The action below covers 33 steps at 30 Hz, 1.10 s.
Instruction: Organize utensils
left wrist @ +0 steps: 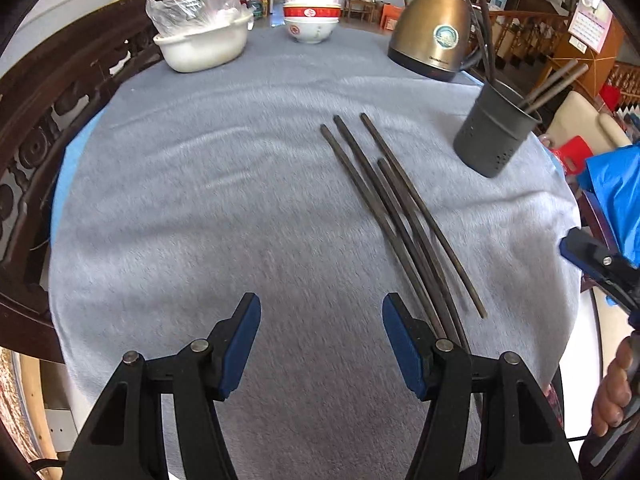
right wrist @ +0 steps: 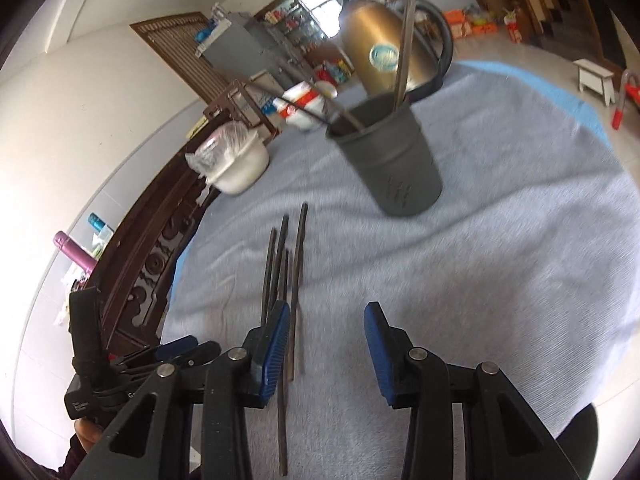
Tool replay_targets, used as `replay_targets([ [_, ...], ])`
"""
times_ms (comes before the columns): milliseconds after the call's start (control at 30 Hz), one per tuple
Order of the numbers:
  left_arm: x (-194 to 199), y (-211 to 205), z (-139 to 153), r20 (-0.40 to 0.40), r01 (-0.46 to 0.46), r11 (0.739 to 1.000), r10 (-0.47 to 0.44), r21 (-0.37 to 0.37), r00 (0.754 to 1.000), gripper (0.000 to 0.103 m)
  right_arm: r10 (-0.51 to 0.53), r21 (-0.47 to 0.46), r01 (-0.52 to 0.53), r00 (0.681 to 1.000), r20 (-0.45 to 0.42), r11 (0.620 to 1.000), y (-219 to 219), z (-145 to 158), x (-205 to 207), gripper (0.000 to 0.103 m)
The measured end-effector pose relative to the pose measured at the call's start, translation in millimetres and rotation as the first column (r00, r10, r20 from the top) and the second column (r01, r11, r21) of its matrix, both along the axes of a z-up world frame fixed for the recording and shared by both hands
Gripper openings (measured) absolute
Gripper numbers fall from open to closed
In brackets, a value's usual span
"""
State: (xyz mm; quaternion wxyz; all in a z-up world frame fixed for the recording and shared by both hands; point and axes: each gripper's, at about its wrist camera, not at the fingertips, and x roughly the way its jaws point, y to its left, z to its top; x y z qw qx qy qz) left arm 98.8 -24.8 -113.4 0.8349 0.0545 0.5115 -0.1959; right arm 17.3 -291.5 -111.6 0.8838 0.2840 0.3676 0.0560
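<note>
Grey cloth lies bare left of chopsticks; both claws gape empty.

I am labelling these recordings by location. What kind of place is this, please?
Probably a dining area in a home, though it could be a small eatery. A cloth-covered table holds stacked bowls, an electric kettle and a chopstick holder, with loose chopsticks beside it.

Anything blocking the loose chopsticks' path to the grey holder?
Nothing visible. The four loose chopsticks lie on bare cloth, and only cloth separates them from the grey holder. The kettle stands beyond the holder, off the path. Some chopsticks already stand inside.
</note>
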Motion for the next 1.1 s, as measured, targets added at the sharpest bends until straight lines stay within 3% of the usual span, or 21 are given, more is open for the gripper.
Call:
replay_targets([
  [233, -5, -1, 0, 0.008, 0.022, 0.999, -0.022, -0.028, 1.0, 0.064, 0.09, 0.007, -0.09, 0.995, -0.041, 0.996, 23, -10, 4, 0.041],
  [333, 1, 7, -2, 0.002, -0.014, 1.0, 0.014, -0.028, 1.0, 0.064, 0.134, -0.006, -0.135, 0.989, -0.058, 0.991, 36, -14, 3, 0.038],
  [433, 6, 14, -4, -0.001, -0.046, 0.999, 0.046, -0.023, 0.999, 0.064, 0.17, -0.002, -0.17, 0.985, -0.04, 0.985, 46, -10, 6, 0.027],
  [633, 8, 15, -3, 0.005, -0.054, 0.998, 0.054, -0.036, 0.999, 0.064, 0.218, 0.004, -0.219, 0.974, -0.063, 0.976, 67, -10, 36, 0.021],
  [833, 7, 18, 0, 0.019, -0.046, 0.998, 0.047, -0.043, 0.999, 0.064, 0.206, 0.022, -0.205, 0.965, -0.162, 0.978, 76, -30, 73, 0.014],
  [1100, 9, 25, 3, 0.028, -0.053, 0.997, 0.055, -0.062, 0.998, 0.064, 0.159, 0.002, -0.163, 0.96, -0.23, 0.987, 71, -40, 96, 0.013],
])
